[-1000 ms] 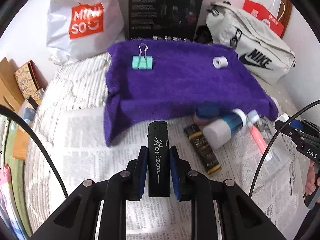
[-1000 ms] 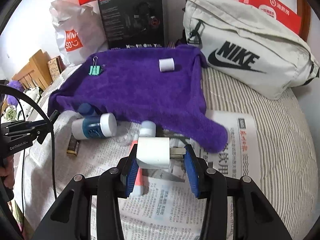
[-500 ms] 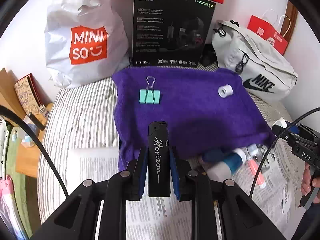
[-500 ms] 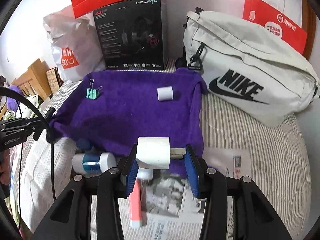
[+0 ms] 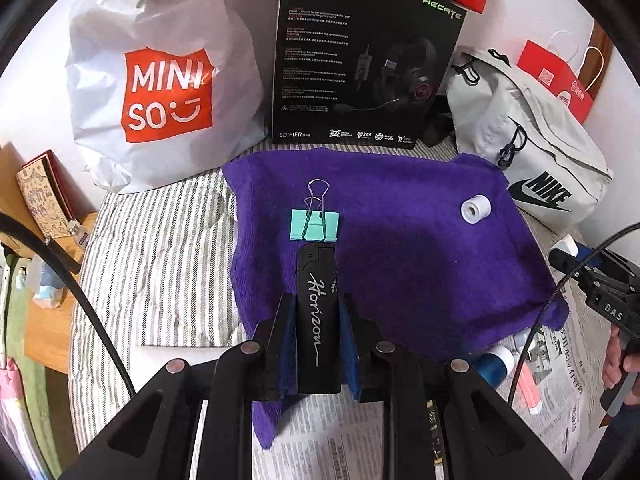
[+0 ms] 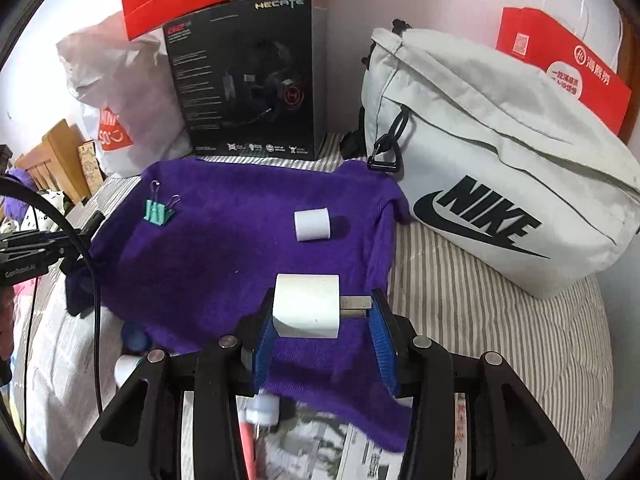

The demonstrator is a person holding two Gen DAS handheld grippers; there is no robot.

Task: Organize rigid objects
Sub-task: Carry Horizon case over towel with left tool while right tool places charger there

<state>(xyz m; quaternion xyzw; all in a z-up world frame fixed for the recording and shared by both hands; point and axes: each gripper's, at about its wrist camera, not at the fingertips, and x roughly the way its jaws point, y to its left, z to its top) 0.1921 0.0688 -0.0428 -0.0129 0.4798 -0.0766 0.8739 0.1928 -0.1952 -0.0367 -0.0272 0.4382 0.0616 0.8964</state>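
My left gripper (image 5: 318, 340) is shut on a black lighter (image 5: 318, 316) marked "Horizon", held over the near left part of a purple towel (image 5: 400, 264). A teal binder clip (image 5: 315, 225) lies on the towel just beyond the lighter's tip. A small white roll (image 5: 475, 209) lies on the towel's far right. My right gripper (image 6: 324, 328) is shut on a white plug adapter (image 6: 307, 306), its metal prongs against the right pad, above the towel's near right part (image 6: 240, 248). The clip (image 6: 159, 210) and the roll (image 6: 312, 224) show there too.
A Miniso bag (image 5: 160, 80), a black headset box (image 5: 360, 64) and a grey Nike bag (image 6: 500, 160) stand behind the towel. A blue-and-white bottle (image 5: 494, 364), a pink tube (image 5: 528, 392) and a blue cap (image 6: 136, 336) lie on newspaper at the towel's near edge.
Both grippers have moved forward from over the newspaper to over the towel, each still holding its object. The bottles and tube have dropped back to the near edges of the views.
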